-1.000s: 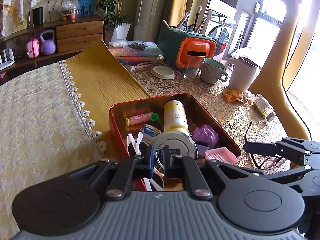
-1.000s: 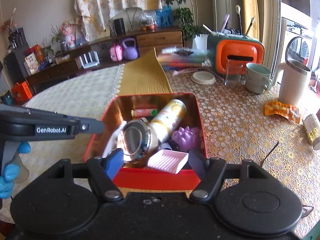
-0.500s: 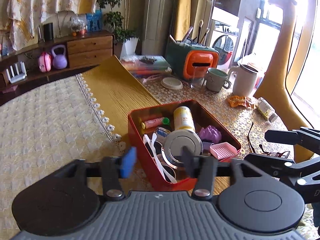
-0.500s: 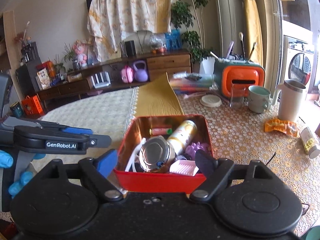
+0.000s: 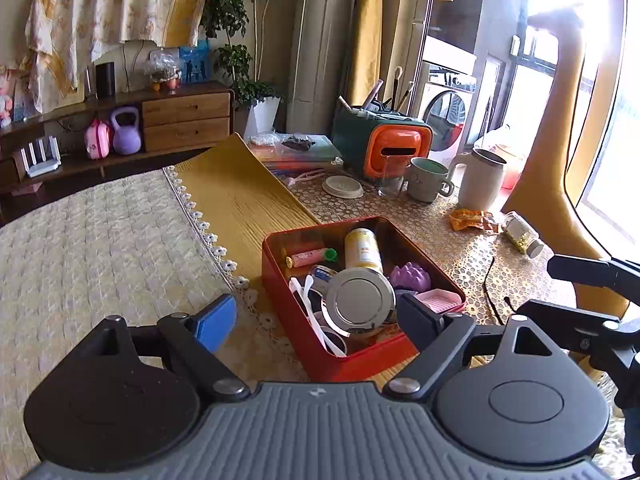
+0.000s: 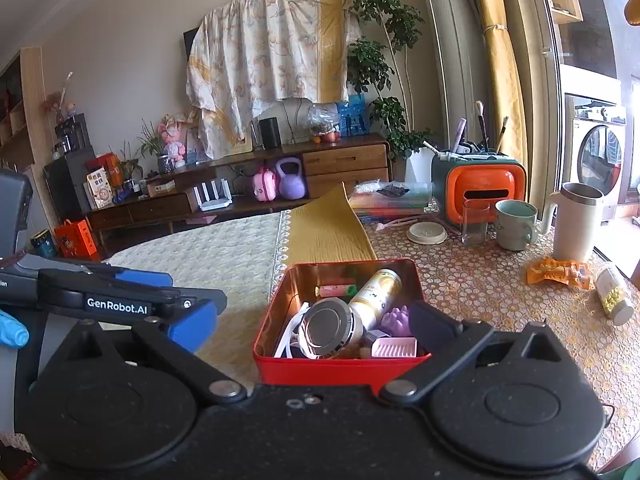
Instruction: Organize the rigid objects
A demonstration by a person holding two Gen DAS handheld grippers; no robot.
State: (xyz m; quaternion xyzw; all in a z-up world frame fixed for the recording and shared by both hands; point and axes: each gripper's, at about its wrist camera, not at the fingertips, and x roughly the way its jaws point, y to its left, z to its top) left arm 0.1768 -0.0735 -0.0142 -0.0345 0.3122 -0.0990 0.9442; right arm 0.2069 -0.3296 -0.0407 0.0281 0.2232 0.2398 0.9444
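Note:
A red tin box (image 5: 288,312) (image 6: 340,368) stands on the table. In it lie a metal-bottomed can (image 5: 362,300) (image 6: 326,326), a yellow bottle (image 5: 362,250) (image 6: 378,290), a pink tube (image 5: 308,258), a purple toy (image 5: 410,276) (image 6: 396,320), a pink soap tray (image 5: 438,300) (image 6: 394,348) and white straps (image 5: 310,308). My left gripper (image 5: 316,318) is open and empty, drawn back above the box's near side. My right gripper (image 6: 308,320) is open and empty, just in front of the box.
To the right on the lace cloth lie glasses (image 5: 494,292), an orange snack packet (image 6: 556,272) and a small jar (image 6: 614,296). Behind stand a white jug (image 6: 574,224), a green mug (image 6: 516,224), a glass (image 6: 474,224), a lid (image 6: 426,234) and an orange holder (image 6: 480,186).
My left gripper was shut over the box's contents; it has opened wide and drawn back up. My right gripper has also drawn back from the box, staying open.

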